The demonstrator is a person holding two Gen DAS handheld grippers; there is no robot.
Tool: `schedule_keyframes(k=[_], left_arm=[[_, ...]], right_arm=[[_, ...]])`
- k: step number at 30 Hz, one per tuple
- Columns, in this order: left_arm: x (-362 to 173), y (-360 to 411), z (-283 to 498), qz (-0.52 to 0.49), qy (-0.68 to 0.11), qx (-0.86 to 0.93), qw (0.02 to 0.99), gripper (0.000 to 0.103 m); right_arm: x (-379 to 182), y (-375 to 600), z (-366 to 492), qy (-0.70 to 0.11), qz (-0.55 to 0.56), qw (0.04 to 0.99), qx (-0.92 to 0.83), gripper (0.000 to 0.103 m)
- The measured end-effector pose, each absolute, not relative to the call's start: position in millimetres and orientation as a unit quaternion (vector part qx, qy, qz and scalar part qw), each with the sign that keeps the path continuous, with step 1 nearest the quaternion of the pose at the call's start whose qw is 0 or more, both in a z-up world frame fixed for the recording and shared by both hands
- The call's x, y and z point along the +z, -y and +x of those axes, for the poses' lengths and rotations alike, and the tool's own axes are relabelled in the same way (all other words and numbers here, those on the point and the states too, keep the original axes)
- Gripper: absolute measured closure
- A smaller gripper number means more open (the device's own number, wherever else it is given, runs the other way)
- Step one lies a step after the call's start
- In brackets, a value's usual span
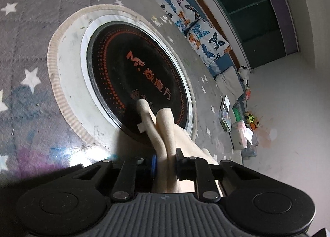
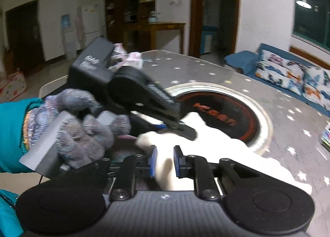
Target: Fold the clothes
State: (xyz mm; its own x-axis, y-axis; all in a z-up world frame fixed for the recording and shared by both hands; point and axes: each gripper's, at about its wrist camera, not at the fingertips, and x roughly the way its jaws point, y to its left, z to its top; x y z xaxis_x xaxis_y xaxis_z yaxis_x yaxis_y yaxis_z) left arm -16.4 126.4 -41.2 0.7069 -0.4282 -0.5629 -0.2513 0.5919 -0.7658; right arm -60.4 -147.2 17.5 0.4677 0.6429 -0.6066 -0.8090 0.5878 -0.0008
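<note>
Surface: grey star-print tablecloth, round black hob at centre
Left gripper: jaws clenched on bunched fold of cream garment, at near rim of hob
Right gripper: jaws parted around cream cloth, not pinching
Handling: soft, light, limp; judged best held at edges
Far: butterfly cushions

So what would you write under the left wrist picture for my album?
Left gripper pinching a cream garment above the round black cooktop set into a star-patterned table.
</note>
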Motion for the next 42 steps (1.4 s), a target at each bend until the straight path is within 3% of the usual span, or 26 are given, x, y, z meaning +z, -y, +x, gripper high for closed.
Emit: schedule_keyframes(k=[9,16,25,27,29,30,42], left_arm=[[-36.1,-120.6,-14.9,-0.413,-0.382,-0.051,0.825,0.084],[-34.9,-116.4,-11.2,-0.392,-0.387,-0.047,0.833,0.084],[-32.5,-112.0,-8.9,-0.364,-0.391,-0.043,0.844,0.084],[-31.1,-110.4,-8.5,-0.357,-0.391,-0.044,0.847,0.084],[-28.9,-107.7,-7.9,-0.348,-0.388,-0.044,0.852,0.085],[-27.2,-106.3,-7.7,-0.344,-0.387,-0.046,0.854,0.085],[19.2,-60.5,6.9,-0.282,-0.354,-0.101,0.886,0.086]], right_arm=[[6.3,233.9,-7.1,-0.328,-0.099,0.898,0.277,0.082],[-17.2,283.8,26.2,-0.365,-0.03,0.909,0.198,0.069],[-37.6,292.1,48.7,-0.387,0.028,0.903,0.184,0.069],[-37.5,291.6,49.2,-0.387,0.033,0.902,0.186,0.07],[-37.1,290.4,48.4,-0.387,0.04,0.901,0.192,0.089],[-36.9,289.8,48.0,-0.387,0.044,0.9,0.195,0.091],[15.1,303.2,17.5,-0.309,0.016,0.935,0.176,0.094]])
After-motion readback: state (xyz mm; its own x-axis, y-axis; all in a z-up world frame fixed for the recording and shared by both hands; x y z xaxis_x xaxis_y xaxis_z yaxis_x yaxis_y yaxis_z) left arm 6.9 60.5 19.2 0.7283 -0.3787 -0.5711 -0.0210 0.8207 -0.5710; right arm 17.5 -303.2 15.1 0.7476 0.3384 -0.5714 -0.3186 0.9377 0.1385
